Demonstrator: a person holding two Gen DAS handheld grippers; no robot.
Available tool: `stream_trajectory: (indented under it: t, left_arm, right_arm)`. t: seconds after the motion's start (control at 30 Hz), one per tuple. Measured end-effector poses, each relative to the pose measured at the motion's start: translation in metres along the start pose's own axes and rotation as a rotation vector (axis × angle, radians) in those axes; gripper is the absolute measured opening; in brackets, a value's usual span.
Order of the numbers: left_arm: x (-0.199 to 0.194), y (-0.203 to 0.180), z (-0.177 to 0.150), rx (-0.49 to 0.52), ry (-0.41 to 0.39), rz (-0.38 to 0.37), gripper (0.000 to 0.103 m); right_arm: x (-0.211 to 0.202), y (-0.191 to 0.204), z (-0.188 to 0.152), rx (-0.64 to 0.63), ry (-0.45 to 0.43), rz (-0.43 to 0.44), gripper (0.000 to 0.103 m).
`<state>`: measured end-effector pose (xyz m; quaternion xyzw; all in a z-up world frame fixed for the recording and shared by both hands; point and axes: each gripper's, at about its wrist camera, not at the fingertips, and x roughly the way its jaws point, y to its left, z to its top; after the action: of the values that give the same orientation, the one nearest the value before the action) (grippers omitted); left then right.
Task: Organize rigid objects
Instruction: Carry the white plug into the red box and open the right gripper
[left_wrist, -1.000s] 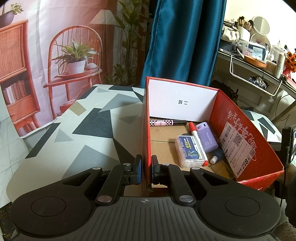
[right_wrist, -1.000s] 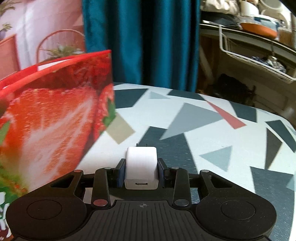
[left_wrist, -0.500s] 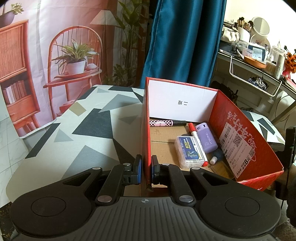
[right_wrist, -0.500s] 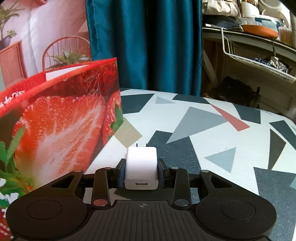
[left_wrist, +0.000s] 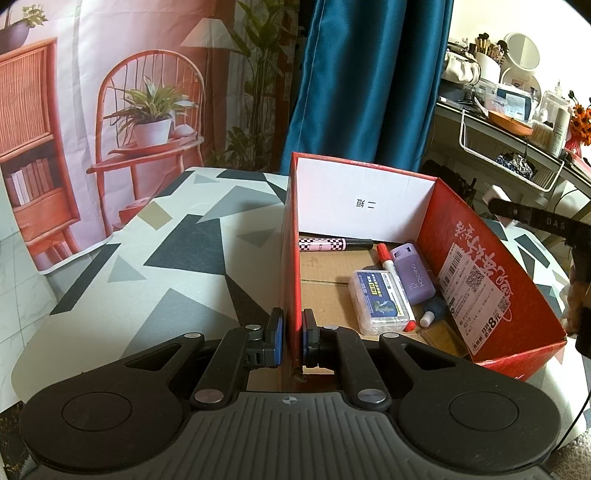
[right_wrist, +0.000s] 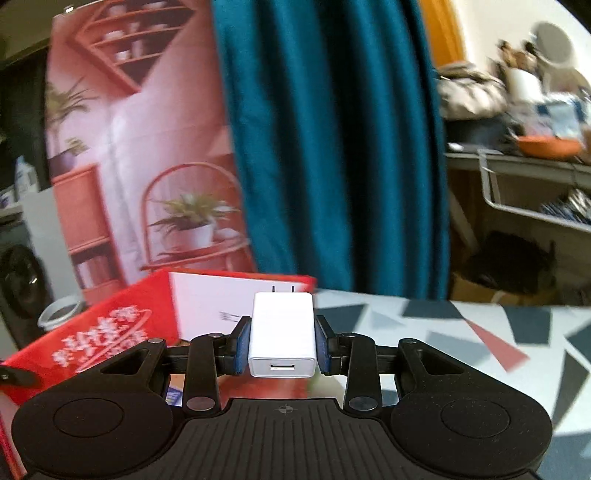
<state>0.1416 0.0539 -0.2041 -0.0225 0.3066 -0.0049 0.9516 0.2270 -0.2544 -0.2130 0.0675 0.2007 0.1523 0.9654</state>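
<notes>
Trouble in the left wrist view would start at the left gripper (left_wrist: 291, 341): we have its pads pinched on the near wall of the red box (left_wrist: 480, 295), angled down, and a slack pinch could let the box slide on the patterned table (left_wrist: 166, 266). Marker (left_wrist: 391, 269), purple case (left_wrist: 413, 277) and blue-labelled case (left_wrist: 380, 299) already lie inside.

From the right wrist view, our right gripper (right_wrist: 282, 341) clamps the white charger (right_wrist: 282, 334) by its sides, prongs forward, raised above the red box (right_wrist: 110, 328) rim. We judge that a low carry could clip the rim and twist the charger loose.
</notes>
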Motion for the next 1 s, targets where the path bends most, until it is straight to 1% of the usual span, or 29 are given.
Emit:
stream_trajectory:
  t: [0.13,0.2,0.33,0.43,0.6,0.7,0.87,0.97,1.0]
  left_arm:
    - [0.000,0.000,0.000,0.001,0.000,0.000,0.011]
    - [0.000,0.000,0.000,0.000,-0.001,0.001,0.011]
    - [0.001,0.000,0.000,-0.001,-0.001,0.000,0.011]
    - [0.001,0.000,0.000,-0.001,-0.001,0.000,0.011]
    - [0.001,0.000,-0.001,-0.002,-0.001,-0.002,0.011]
    - [0.001,0.000,-0.001,-0.003,-0.001,-0.003,0.011]
    - [0.002,0.000,-0.001,-0.003,-0.001,-0.002,0.011]
    - [0.002,0.000,-0.001,-0.004,0.001,-0.002,0.011]
    - [0.002,0.000,-0.001,-0.004,0.001,-0.002,0.011]
  right_arm:
    - [0.008,0.021,0.005,-0.066,0.053,0.036,0.032]
    - [0.013,0.032,0.004,-0.099,0.081,0.036,0.032]
    - [0.013,0.054,0.001,-0.132,0.109,0.046,0.032]
    - [0.016,0.065,-0.002,-0.182,0.138,0.043,0.032]
    - [0.024,0.082,-0.007,-0.246,0.213,0.046,0.032]
    - [0.026,0.086,-0.008,-0.262,0.225,0.041,0.032]
    - [0.027,0.084,-0.005,-0.250,0.244,0.039,0.032]
    - [0.024,0.084,-0.003,-0.243,0.238,0.030,0.036]
    - [0.023,0.084,-0.003,-0.240,0.231,0.019,0.040]
